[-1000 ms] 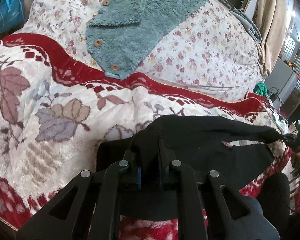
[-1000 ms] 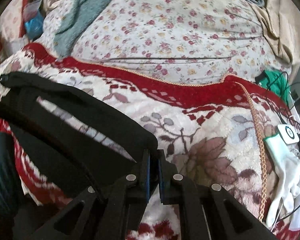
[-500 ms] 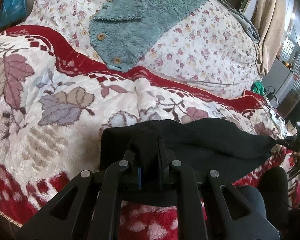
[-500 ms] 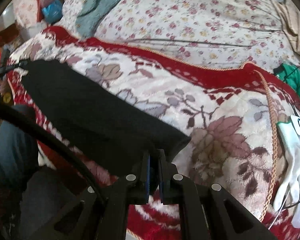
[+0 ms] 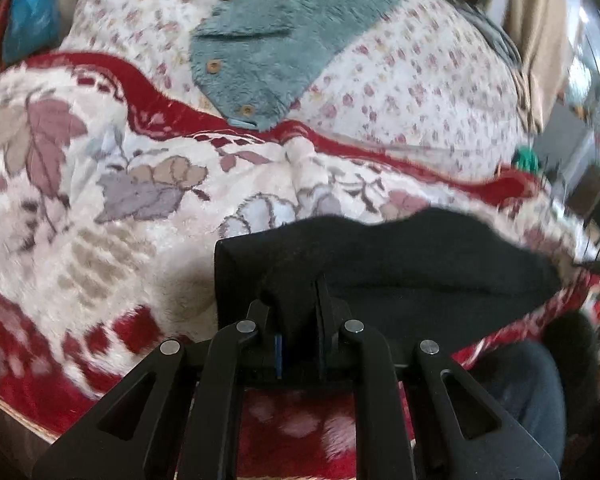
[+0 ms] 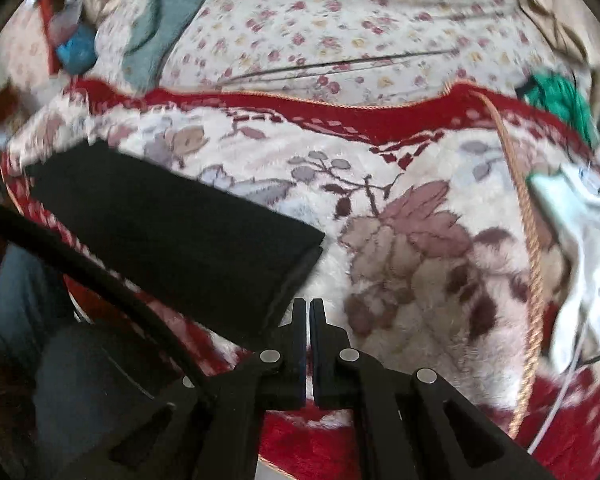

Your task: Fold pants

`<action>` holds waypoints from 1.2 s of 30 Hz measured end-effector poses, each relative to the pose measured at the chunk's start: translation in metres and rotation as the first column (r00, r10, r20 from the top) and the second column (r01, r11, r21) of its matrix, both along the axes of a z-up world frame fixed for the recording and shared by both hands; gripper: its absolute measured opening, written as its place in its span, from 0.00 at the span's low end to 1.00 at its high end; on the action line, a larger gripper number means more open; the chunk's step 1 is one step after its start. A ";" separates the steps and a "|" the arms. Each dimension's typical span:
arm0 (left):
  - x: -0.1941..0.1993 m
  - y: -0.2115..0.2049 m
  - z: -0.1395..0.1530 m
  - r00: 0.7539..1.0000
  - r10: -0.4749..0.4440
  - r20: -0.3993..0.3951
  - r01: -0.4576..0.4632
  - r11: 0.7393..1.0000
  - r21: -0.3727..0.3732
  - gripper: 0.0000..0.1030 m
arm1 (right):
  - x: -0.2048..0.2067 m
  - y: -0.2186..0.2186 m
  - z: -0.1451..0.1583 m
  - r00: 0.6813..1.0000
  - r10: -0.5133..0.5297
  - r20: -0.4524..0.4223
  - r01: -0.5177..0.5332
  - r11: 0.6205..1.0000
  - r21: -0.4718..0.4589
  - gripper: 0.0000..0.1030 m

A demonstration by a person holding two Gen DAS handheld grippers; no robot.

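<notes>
The black pants [image 5: 400,264] lie as a long folded band across the red and white leaf-pattern blanket [image 5: 100,208]. My left gripper [image 5: 298,296] is shut on the pants' left end, with black cloth bunched between its fingers. In the right wrist view the pants [image 6: 172,232] stretch from the far left to just left of my right gripper [image 6: 309,308]. The right gripper's fingers are shut together with nothing between them, just off the pants' right end.
A teal fleece garment [image 5: 284,40] with buttons lies on the floral quilt [image 5: 400,80] behind. A white glove and cables [image 6: 580,232] lie at the blanket's right edge, and a green item [image 6: 560,92] beyond. The person's dark-clad legs [image 6: 80,380] are at the near edge.
The pants came down from hanging stretched between both grippers onto the blanket. My right gripper has let go of the right end and drawn back slightly; the left still holds.
</notes>
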State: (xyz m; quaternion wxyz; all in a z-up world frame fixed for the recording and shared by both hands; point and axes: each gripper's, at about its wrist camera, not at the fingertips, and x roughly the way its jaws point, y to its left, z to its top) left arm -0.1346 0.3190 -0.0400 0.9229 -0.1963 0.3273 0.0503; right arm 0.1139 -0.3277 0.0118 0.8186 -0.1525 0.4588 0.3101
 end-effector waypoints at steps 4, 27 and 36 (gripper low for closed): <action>-0.012 0.020 0.007 0.995 0.061 0.073 -0.044 0.976 -0.214 0.30 | 0.002 0.020 0.018 0.998 -0.017 -0.054 0.023 0.993 0.113 0.02; -0.022 0.040 -0.056 0.897 0.356 -0.262 -0.333 0.156 -0.930 0.68 | 0.003 0.110 -0.052 0.974 0.005 -0.227 0.001 1.000 0.025 0.14; -0.018 0.019 -0.031 0.901 0.339 -0.271 -0.420 0.527 -0.739 0.14 | 0.000 0.108 -0.048 0.975 0.013 -0.222 -0.007 1.000 0.026 0.16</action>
